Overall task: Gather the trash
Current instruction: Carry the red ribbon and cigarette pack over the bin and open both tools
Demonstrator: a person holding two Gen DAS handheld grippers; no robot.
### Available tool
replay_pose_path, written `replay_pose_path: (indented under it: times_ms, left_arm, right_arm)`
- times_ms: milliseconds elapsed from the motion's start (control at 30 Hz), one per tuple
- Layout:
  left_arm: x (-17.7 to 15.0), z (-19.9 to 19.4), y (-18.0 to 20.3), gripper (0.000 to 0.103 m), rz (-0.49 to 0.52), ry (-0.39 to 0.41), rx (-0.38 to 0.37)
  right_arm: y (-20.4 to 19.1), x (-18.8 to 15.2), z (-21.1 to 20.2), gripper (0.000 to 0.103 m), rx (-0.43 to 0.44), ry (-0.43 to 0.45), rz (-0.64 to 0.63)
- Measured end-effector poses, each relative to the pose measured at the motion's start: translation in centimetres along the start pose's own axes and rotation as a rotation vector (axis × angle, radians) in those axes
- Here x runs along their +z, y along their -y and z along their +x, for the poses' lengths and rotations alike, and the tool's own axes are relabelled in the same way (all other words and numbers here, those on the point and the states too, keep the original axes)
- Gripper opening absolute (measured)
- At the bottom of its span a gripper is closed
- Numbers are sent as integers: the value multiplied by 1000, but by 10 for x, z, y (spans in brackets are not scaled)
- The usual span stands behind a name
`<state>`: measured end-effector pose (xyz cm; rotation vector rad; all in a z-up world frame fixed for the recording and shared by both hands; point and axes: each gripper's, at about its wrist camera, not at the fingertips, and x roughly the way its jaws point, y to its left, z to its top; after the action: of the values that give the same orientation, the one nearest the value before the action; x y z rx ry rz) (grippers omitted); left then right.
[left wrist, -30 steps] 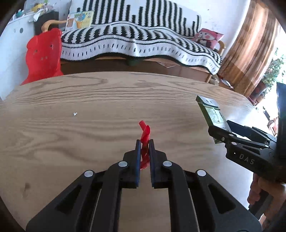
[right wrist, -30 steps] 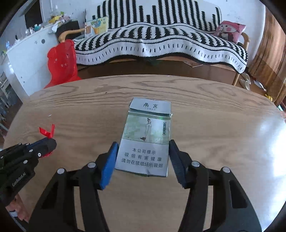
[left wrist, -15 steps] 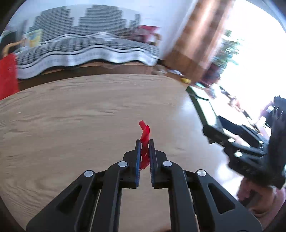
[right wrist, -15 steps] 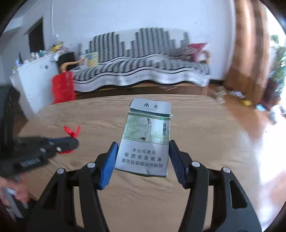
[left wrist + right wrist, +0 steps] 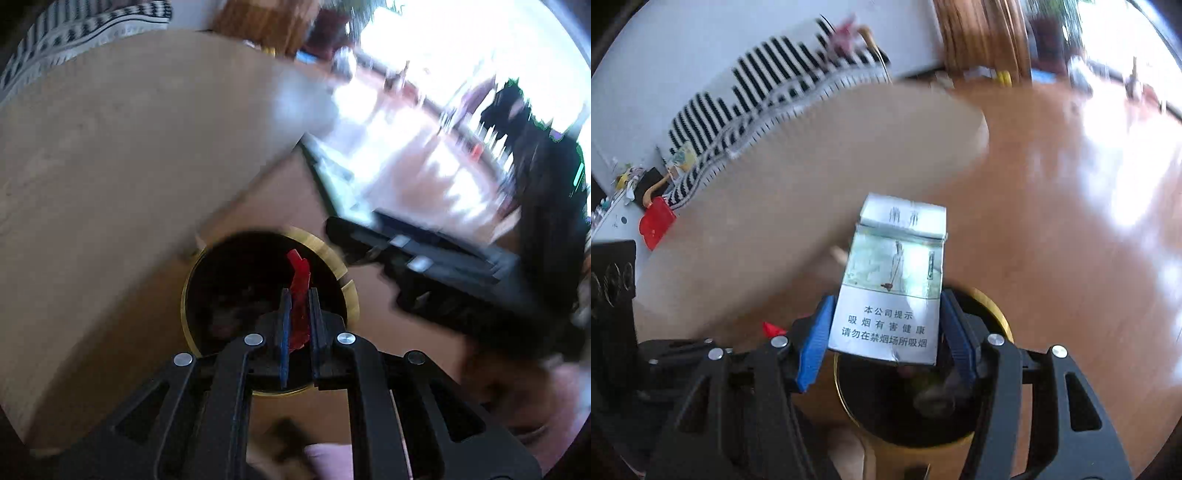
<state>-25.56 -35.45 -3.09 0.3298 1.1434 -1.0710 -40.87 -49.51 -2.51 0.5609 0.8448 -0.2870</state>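
The left gripper (image 5: 297,295) is clamped narrow on a red scrap (image 5: 298,291), which stands lengthwise between the pads, its long axis running along the fingers and its bent tip pointing to 12 o'clock. The scrap hangs over the dark mouth of a gold-rimmed bin (image 5: 351,295) on the floor, just off the edge of the wooden table (image 5: 110,166) at 10 o'clock.

The right gripper (image 5: 886,332) holds a cigarette pack (image 5: 894,280) by its long sides at a middling spread. The pack's long axis follows the fingers, its flip-top end pointing to 12 o'clock and its printed face up. The bin (image 5: 1001,317) lies directly beneath it. Both views are motion-blurred.
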Motion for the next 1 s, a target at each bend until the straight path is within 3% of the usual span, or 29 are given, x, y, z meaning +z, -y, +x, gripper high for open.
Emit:
replay_pose_path:
  times_ms: [33,100,300,800,867,900,933,967,1000]
  left_arm:
    - [-1,10,-1,8,-15,-44,-23]
    - [2,14,3,8,18,-34,7]
    - [5,24,-8,8,-16,-68,16]
    - [0,24,8,8,-21,-74,-5]
    - [0,28,7,10,-36,-98,-25]
    - [-2,33,6,27,-52,-129,-30]
    - [-4,37,5,72,-66,-147,-24]
    - [-6,39,5,92,-79,-158,-10]
    - [-8,39,7,96,-79,-147,-4]
  right_arm:
    - [12,-9,5,57,7,-26,23]
    - [25,-16,12,56,27,-51,66]
    - [48,-27,18,56,39,-81,105]
    - [35,-18,27,56,56,-92,139]
    - [37,-14,27,61,54,-85,162]
    - [39,-12,28,69,56,-91,175]
    - [43,-11,28,84,53,-100,199]
    - [46,-10,27,89,44,-96,218]
    - [49,-9,24,89,17,-82,234]
